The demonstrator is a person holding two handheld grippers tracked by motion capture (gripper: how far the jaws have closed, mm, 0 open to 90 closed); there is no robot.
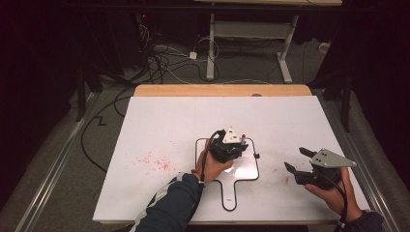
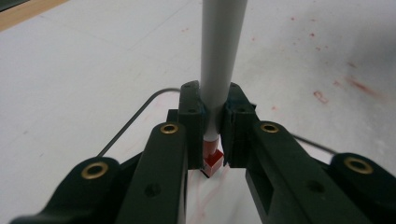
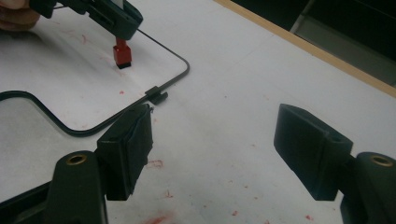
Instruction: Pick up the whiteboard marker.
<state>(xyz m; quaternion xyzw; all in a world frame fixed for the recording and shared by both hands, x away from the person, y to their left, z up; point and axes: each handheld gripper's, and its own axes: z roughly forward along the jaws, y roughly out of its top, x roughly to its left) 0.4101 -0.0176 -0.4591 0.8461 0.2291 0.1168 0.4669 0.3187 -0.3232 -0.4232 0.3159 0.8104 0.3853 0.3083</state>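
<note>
My left gripper [image 1: 235, 147] points down over a small white board with a black wire rim [image 1: 197, 145] and a handle toward the person. It is shut on a grey-white stick [image 2: 219, 51] that stands upright between its jaws. The stick's red block end [image 2: 212, 161] touches the board, and faint red marks lie around it. In the right gripper view the left gripper [image 3: 116, 21] and the red end [image 3: 122, 54] sit at the top left, inside the rim [image 3: 177, 77]. My right gripper [image 1: 295, 158] hovers to the right of the board, open [image 3: 215, 135], with nothing between its jaws.
The board lies on a white table sheet [image 1: 300, 121] with red smears at the left [image 1: 154, 162] and small red specks near the right gripper [image 3: 156, 163]. A wooden edge [image 1: 222, 90] runs along the back. Beyond it, cables and a table frame [image 1: 285, 53] stand on the floor.
</note>
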